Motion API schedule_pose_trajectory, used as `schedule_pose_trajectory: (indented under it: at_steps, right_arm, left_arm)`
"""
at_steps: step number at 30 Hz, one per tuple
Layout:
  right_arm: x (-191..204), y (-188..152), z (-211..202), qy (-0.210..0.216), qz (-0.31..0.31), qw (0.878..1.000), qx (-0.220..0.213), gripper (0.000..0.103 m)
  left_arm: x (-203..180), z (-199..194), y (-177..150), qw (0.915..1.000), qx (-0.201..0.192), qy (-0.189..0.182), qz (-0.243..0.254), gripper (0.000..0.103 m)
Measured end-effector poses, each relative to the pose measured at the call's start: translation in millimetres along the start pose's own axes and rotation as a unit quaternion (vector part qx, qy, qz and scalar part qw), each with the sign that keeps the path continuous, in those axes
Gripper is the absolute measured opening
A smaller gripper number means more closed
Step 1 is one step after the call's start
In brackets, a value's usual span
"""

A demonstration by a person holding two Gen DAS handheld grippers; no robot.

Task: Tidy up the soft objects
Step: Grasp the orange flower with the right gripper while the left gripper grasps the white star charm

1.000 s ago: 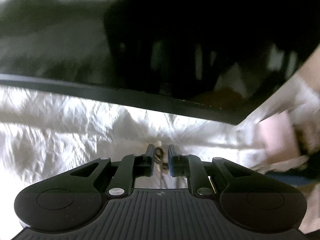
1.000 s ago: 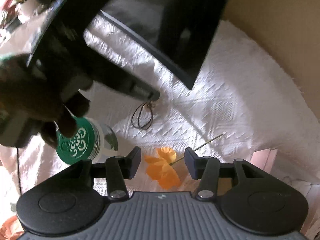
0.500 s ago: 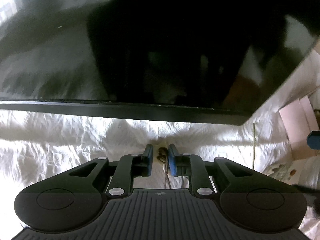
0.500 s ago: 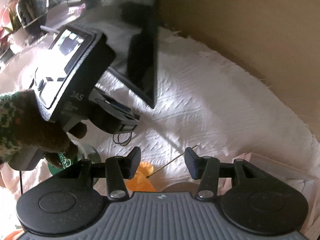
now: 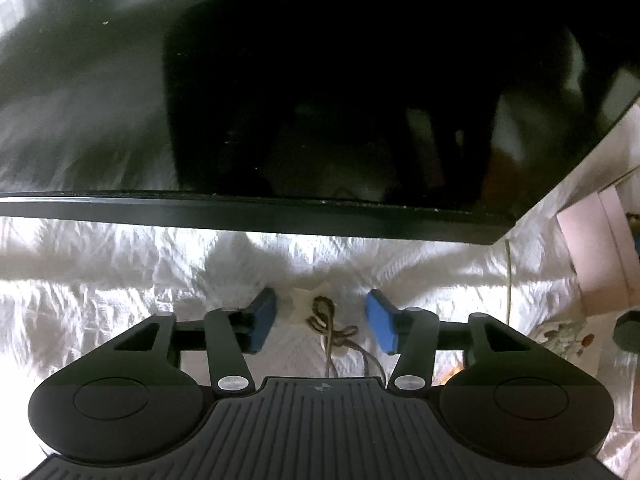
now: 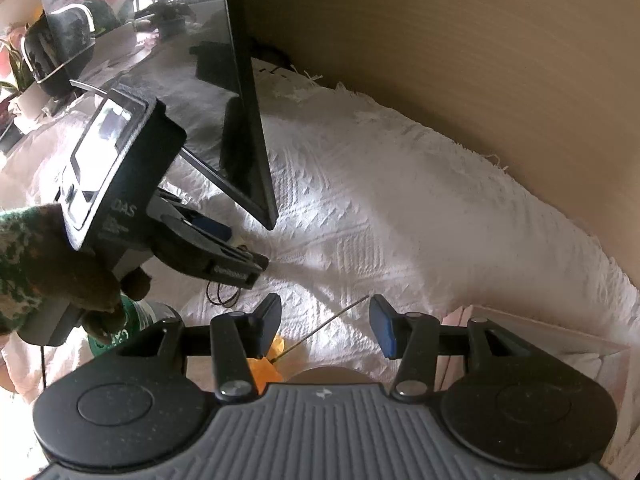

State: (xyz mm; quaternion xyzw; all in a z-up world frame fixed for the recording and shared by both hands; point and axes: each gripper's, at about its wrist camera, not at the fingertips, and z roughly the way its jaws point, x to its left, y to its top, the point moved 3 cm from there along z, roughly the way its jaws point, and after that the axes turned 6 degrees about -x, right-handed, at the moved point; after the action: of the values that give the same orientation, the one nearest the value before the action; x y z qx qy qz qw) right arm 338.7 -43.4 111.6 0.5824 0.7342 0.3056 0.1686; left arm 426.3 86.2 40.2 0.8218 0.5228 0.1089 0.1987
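Note:
My left gripper [image 5: 322, 322] is open low over the white textured cloth [image 5: 100, 280], just in front of the monitor. A small cream tag with a brown knotted cord [image 5: 326, 320] lies on the cloth between its blue pads, touching neither. In the right wrist view the left gripper [image 6: 236, 264] is held by a gloved hand, with the cord loop [image 6: 222, 294] under it. My right gripper [image 6: 325, 326] is open and empty above an orange fabric flower [image 6: 266, 364] on a thin stem.
A black monitor [image 5: 320, 80] stands on the cloth right behind the tag; its edge shows in the right wrist view [image 6: 250, 120]. A green-lidded jar [image 6: 132, 320] sits at left. A pink box [image 5: 596, 252] lies at right. A tan wall [image 6: 480, 60] borders the cloth.
My left gripper has opened, leaving the tag and cord lying on the cloth. My right gripper has tilted up and back, so the flower sits lower in its view.

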Motion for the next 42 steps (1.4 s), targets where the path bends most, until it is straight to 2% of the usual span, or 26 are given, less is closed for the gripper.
schedule_pose_trajectory:
  at_steps: [1,2,5,13,18,21,26,28,32,34,35,38,42]
  right_arm:
    - [0,0,-2,0.002,0.001,1.0,-0.001,0.049]
    - [0,0,-4,0.004,0.001,1.0,-0.002,0.049]
    - [0,-1,-5,0.015,-0.007,1.0,0.002,0.052]
    - [35,-3,10,0.018,-0.063,0.997,0.041,0.052]
    - [69,-20,39,0.001,-0.137,0.986,0.097,0.054]
    - [82,-26,51,-0.016,-0.181,0.977,0.107,0.053]
    - [90,-36,70,-0.025,-0.216,0.967,0.131,0.05]
    - [93,-41,77,-0.032,-0.233,0.962,0.141,0.045]
    - [97,-53,84,-0.047,-0.259,0.954,0.144,0.015]
    - [95,-50,74,-0.044,-0.249,0.959,0.129,0.013]
    - [95,-44,64,-0.039,-0.241,0.963,0.115,0.008]
    - [94,-22,23,-0.023,-0.219,0.974,0.057,0.008]
    - [93,2,-44,-0.009,-0.201,0.979,-0.027,0.008]
  left_arm:
    - [2,-2,0,1.0,-0.003,-0.004,-0.004,0.033]
    - [4,-3,-1,0.9998,-0.005,-0.014,-0.011,0.032]
    - [11,-9,-7,0.9985,-0.004,-0.047,-0.029,0.032]
    - [38,-41,-25,0.9965,-0.035,-0.061,-0.046,0.032]
    - [54,-59,-24,0.9944,-0.054,-0.071,-0.056,0.032]
    - [53,-63,-34,0.9931,-0.056,-0.08,-0.065,0.032]
    - [52,-75,-43,0.9902,-0.072,-0.093,-0.076,0.032]
    - [47,-77,-46,0.9898,-0.075,-0.093,-0.078,0.032]
    - [43,-87,-52,0.9886,-0.081,-0.095,-0.084,0.032]
    - [41,-98,-55,0.9879,-0.09,-0.093,-0.085,0.032]
    - [40,-106,-55,0.9873,-0.097,-0.091,-0.086,0.032]
    - [36,-135,-54,0.986,-0.12,-0.082,-0.082,0.032]
    - [22,-173,-56,0.9841,-0.145,-0.072,-0.073,0.032]
